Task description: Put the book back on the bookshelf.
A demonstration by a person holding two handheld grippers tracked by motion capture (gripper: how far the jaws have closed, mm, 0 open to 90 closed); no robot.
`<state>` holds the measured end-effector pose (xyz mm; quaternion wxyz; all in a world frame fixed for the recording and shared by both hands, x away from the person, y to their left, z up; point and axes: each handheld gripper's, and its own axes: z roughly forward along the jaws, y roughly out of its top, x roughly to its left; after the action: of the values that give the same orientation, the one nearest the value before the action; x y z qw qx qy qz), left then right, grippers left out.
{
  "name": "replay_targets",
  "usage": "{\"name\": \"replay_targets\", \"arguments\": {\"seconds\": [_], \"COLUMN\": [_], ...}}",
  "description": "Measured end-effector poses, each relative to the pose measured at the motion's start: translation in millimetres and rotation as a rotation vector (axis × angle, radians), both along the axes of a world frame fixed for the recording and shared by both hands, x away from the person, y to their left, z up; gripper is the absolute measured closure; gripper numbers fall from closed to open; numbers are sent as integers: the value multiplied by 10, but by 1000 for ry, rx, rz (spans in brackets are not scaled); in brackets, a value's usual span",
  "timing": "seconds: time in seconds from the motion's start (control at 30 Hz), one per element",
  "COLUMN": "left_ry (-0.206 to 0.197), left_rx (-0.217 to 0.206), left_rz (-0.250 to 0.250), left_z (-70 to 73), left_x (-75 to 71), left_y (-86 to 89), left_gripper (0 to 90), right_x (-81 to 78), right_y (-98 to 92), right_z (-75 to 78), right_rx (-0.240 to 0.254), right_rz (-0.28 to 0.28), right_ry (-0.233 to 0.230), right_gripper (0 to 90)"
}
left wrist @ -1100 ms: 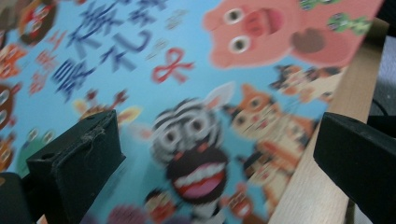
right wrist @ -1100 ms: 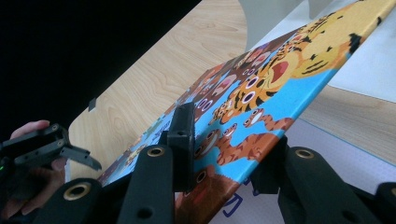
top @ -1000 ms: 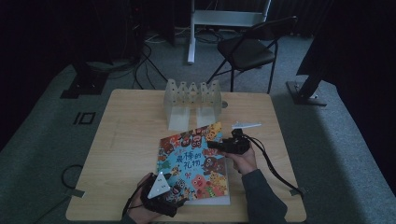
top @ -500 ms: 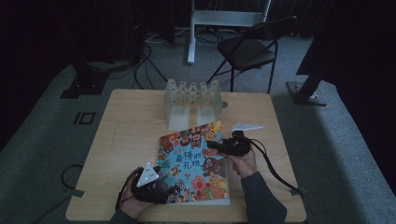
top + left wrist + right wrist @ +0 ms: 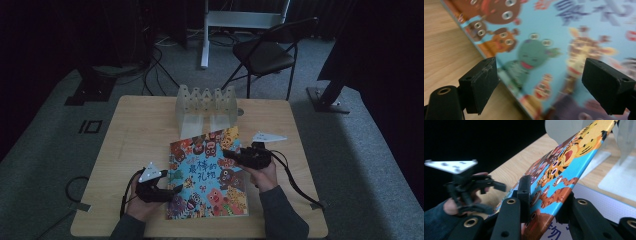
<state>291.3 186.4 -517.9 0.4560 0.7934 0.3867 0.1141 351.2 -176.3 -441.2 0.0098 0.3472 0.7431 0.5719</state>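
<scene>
With my right gripper clamped on the picture book's cover before the rack, my left gripper, jaws unclenched but narrowing, has reached its left edge, ready to grasp.

Blue book cover, seemingly cartoon animals in orange, brown, green.

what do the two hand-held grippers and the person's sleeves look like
Both are black. The left hand-held gripper and the right hand-held gripper each have two blocky black jaws, round brass-ringed holes, a pale three-cornered plate dotted with small holes, and a trailing black cable. The sleeves are dark blue-grey.
</scene>
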Motion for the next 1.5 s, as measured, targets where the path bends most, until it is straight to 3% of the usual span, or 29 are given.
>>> {"name": "replay_targets", "arguments": {"seconds": [0.07,0.13,0.17,0.2,0.27,0.43,0.57,0.6,0.7,0.77,0.8,0.83,0.97,1.03,1.17,1.4,1.5], "left_ry": [29,38,38,57,74,66,104,157,202,205,217,231,222,204,208,208,199], "left_rx": [-22,-17,-17,-50,-76,-77,-121,-183,-257,-268,-298,-301,-301,-295,-280,-268,-276], "left_rz": [-1,-7,-7,-18,-32,-86,-126,-166,-218,-233,-284,-283,-280,-270,-262,-252,-254], "left_z": [-2,5,5,-12,-27,19,5,-36,-78,-79,-61,-51,-45,-46,-35,-20,-9], "left_x": [75,124,124,160,185,248,324,414,501,518,568,590,597,579,571,561,558], "left_y": [18,26,26,49,67,58,57,55,16,-2,-68,-82,-102,-103,-100,-107,-70], "left_gripper": [43,21,21,21,13,1,0,0,0,0,0,0,0,0,8,12,72], "right_x": [-20,-20,-20,-19,-39,-78,-94,-98,-92,-88,-86,-86,-93,-84,-74,-60,-63], "right_y": [-2,-5,-5,-10,-15,-39,-62,-68,-89,-91,-91,-89,-112,-124,-120,-131,-148], "right_z": [56,65,65,71,83,112,145,151,153,150,150,154,167,160,167,153,147], "right_rx": [8,13,13,16,28,74,102,105,122,128,130,137,139,119,91,89,72], "right_rz": [19,24,24,26,32,47,56,58,71,76,80,93,87,80,77,79,78], "right_ry": [-24,-27,-27,-30,-42,-64,-71,-76,-80,-79,-80,-81,-83,-84,-84,-84,-92], "right_gripper": [724,726,726,728,730,737,741,742,744,744,744,745,743,743,741,741,745]}}
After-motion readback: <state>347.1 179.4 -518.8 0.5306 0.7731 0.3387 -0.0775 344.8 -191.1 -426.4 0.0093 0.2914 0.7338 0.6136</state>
